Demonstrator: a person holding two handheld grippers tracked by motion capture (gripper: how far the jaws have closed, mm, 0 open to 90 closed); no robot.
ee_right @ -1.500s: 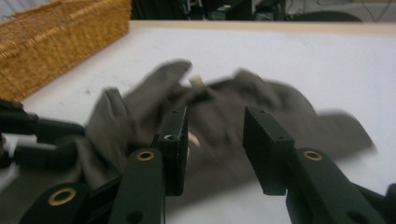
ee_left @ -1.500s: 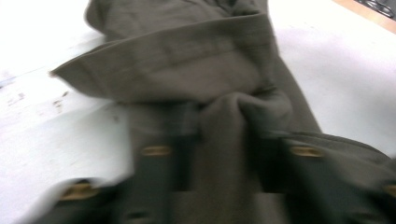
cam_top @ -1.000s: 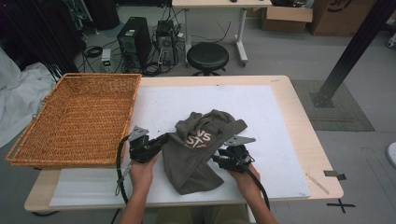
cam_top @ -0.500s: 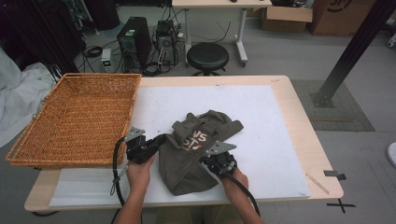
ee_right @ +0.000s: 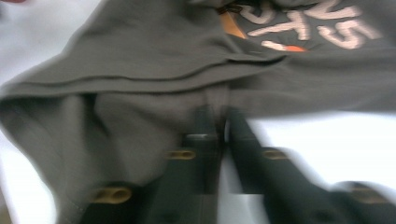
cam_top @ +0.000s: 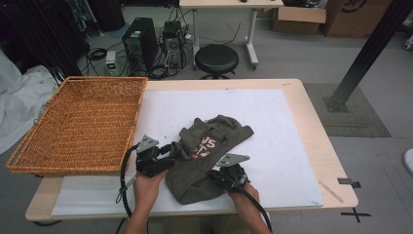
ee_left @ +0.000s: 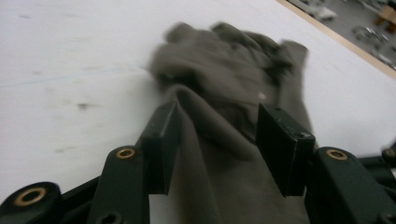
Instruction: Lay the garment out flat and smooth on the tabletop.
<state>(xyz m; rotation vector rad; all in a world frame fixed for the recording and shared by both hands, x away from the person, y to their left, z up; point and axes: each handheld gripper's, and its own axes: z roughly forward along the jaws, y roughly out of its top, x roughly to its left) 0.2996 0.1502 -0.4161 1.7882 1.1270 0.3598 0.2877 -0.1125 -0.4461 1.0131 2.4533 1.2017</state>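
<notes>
An olive-grey shirt (cam_top: pixel 195 178) with pale printed letters lies bunched on the white mat (cam_top: pixel 277 131). At its left edge is my left gripper (cam_top: pixel 169 150), whose jaws have just been opening. In the left gripper view it (ee_left: pixel 215 123) stands open, with a fold of the shirt (ee_left: pixel 224 70) lying loose between the pads. My right gripper (cam_top: pixel 215 176) is at the shirt's lower right edge. Seen in the right gripper view, the gripper (ee_right: pixel 220 119) is shut on a pinch of the shirt (ee_right: pixel 154 51) just below the print.
A large wicker basket (cam_top: pixel 83 122) sits on the table's left side, close to my left hand. The mat reaches to the right and far side of the shirt. A black stool (cam_top: pixel 216 58) and computer cases stand beyond the far table edge.
My right gripper has carried the shirt's right edge leftward and toward me, making the shirt narrower. The left gripper has shifted slightly along the shirt's left edge.
</notes>
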